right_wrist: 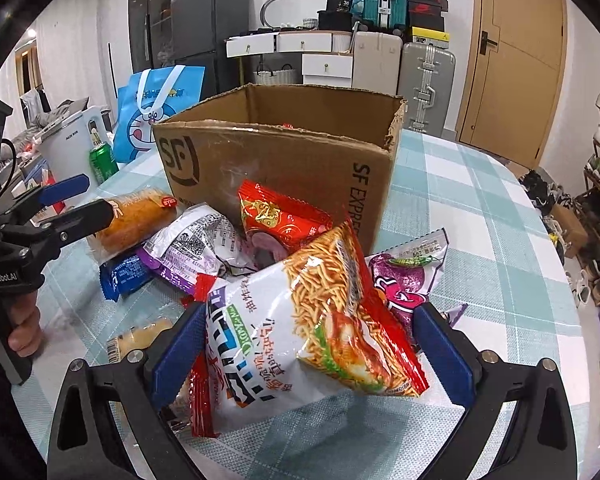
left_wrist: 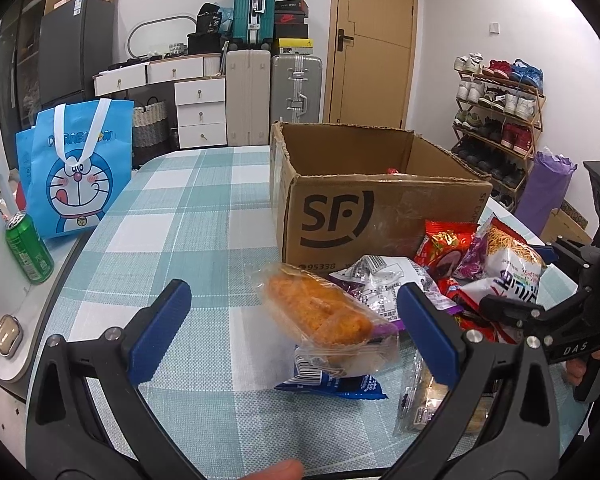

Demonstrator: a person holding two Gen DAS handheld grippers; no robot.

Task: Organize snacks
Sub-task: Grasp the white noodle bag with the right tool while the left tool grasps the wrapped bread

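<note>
- The noodle-snack bag [right_wrist: 300,332] lies on top of the snack pile on the checked desk [right_wrist: 480,208], just before the open SF cardboard box [right_wrist: 276,160].
- The right tool [right_wrist: 312,352] stands wide around that bag; its blue pads [right_wrist: 444,356] flank it without visibly pressing.
- The bag looks light, puffy and slick, its contents brittle, so a gentle squeeze across its middle seems wisest.
- The left tool [left_wrist: 296,332] is open too, the wrapped bread [left_wrist: 320,312] loose between its pads.
</note>
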